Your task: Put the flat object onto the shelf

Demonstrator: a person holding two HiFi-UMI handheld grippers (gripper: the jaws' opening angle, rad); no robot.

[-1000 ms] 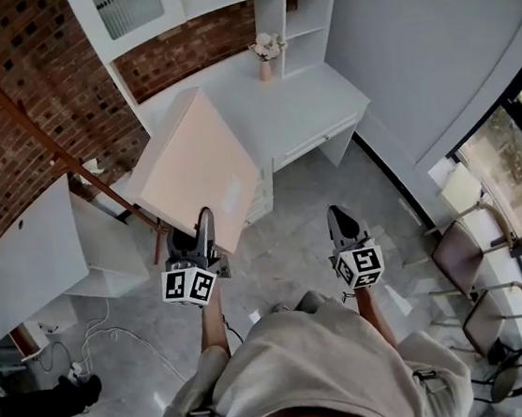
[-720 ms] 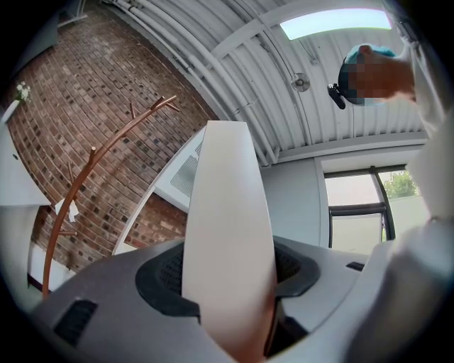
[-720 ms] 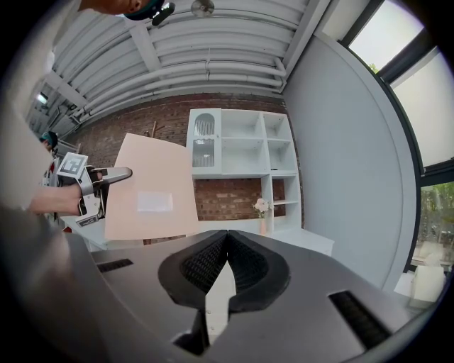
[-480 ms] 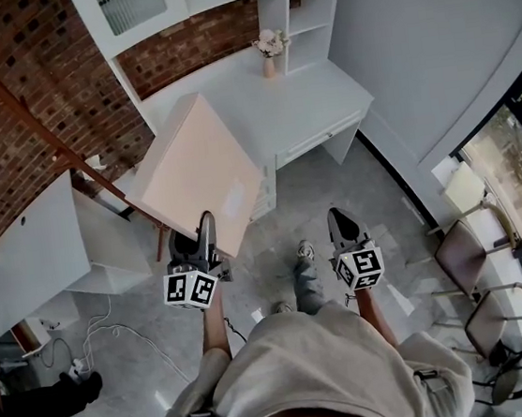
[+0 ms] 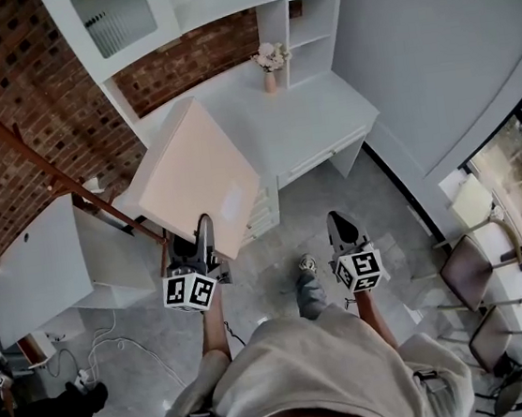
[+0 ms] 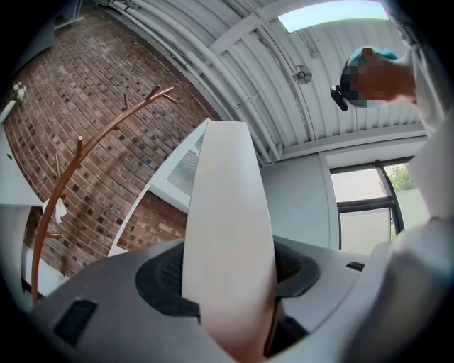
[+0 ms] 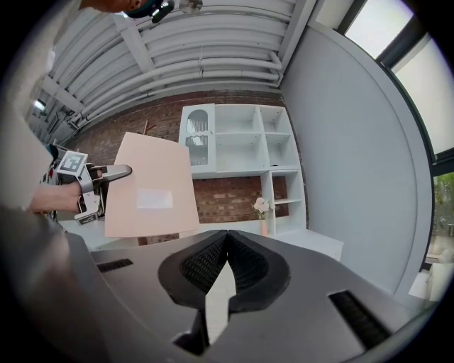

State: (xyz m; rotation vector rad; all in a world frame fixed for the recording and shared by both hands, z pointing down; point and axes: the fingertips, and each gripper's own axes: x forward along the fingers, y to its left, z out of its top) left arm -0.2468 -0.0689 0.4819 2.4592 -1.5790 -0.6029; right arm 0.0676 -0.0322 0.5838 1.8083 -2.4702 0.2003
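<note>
Left gripper view. Student: What sits between the jaws nearest the camera?

Tutor: The left gripper (image 6: 228, 287) is clamped on the lower edge of the flat object (image 6: 227, 205), a pale pinkish board. The pads press on both of its faces. A grip at one edge leaves most of the board free, probably so that the free end can enter the shelf first.

Student: And the right gripper (image 7: 225, 244)?

Tutor: Its jaws meet at the tips with nothing between them. In the head view the right gripper (image 5: 342, 226) hangs beside the person's body, well apart from the board, so one gripper alone carries the load.

Student: Why is the board tilted?

Tutor: In the head view the flat object (image 5: 196, 178) rises from the left gripper (image 5: 202, 227) and leans up and away from the person. Held this way it is clear of the floor and points towards the furniture ahead.

Student: What lies beyond it?

Tutor: First comes the white desk (image 5: 311, 112), with a vase of flowers (image 5: 268, 63) at its back edge. Above and behind that stands the shelf (image 5: 308, 13), whose open compartments appear empty. The board is in the air and short of both, so, judging from this, the carry is under way and the placing is not yet begun. The brick wall (image 5: 12, 101) closes the scene.
</note>
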